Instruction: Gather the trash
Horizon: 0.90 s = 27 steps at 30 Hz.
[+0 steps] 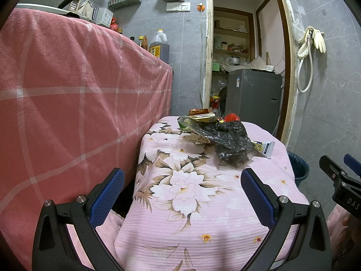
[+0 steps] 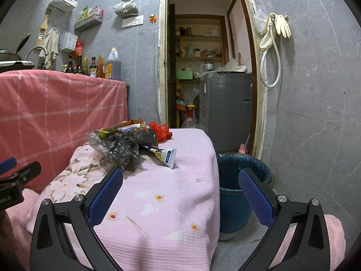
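Note:
A pile of trash lies at the far end of a small table under a pink floral cloth (image 1: 203, 203): a crumpled black plastic bag (image 1: 232, 144), a flattened toothpaste tube (image 1: 265, 148), snack wrappers (image 1: 200, 115) and a red plastic scrap (image 1: 231, 117). The right wrist view shows the bag (image 2: 121, 146), tube (image 2: 164, 155), red scrap (image 2: 161, 131) and a blue bucket (image 2: 239, 187) on the floor right of the table. My left gripper (image 1: 182, 176) is open and empty, short of the pile. My right gripper (image 2: 180, 176) is open and empty over the table's right edge.
A counter draped in a pink checked cloth (image 1: 67, 101) stands to the left, with bottles (image 2: 90, 65) on top. Behind the table an open doorway shows a grey washing machine (image 2: 225, 106) and shelves. A tiny white scrap (image 2: 199, 180) lies on the cloth.

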Motion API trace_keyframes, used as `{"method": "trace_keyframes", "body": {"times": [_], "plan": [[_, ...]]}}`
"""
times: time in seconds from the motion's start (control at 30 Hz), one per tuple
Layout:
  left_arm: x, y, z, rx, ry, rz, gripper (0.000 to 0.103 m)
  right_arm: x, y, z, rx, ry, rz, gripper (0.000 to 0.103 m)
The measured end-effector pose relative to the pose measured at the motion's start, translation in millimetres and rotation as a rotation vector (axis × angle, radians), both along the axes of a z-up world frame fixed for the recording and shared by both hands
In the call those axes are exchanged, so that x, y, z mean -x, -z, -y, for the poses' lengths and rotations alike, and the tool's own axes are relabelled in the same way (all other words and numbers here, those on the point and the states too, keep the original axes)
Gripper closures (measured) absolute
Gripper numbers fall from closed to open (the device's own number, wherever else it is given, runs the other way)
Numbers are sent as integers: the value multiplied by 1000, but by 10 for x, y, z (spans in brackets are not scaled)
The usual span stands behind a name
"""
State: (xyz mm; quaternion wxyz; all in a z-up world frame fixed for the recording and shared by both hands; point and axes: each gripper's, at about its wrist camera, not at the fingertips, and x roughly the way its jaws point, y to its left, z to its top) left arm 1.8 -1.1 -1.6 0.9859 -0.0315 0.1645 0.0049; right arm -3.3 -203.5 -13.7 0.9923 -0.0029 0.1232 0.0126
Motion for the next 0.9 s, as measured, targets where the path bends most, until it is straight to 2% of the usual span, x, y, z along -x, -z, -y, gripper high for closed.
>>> {"method": "trace_keyframes", "body": {"times": [0.57,0.9], "plan": [[14,-28,11,0,7,-10,2,-1,-52,31,-2,16,15,0],[-230,-149,28,8,22,-18,2,-189,-215,101,-12,1,21,0]]}}
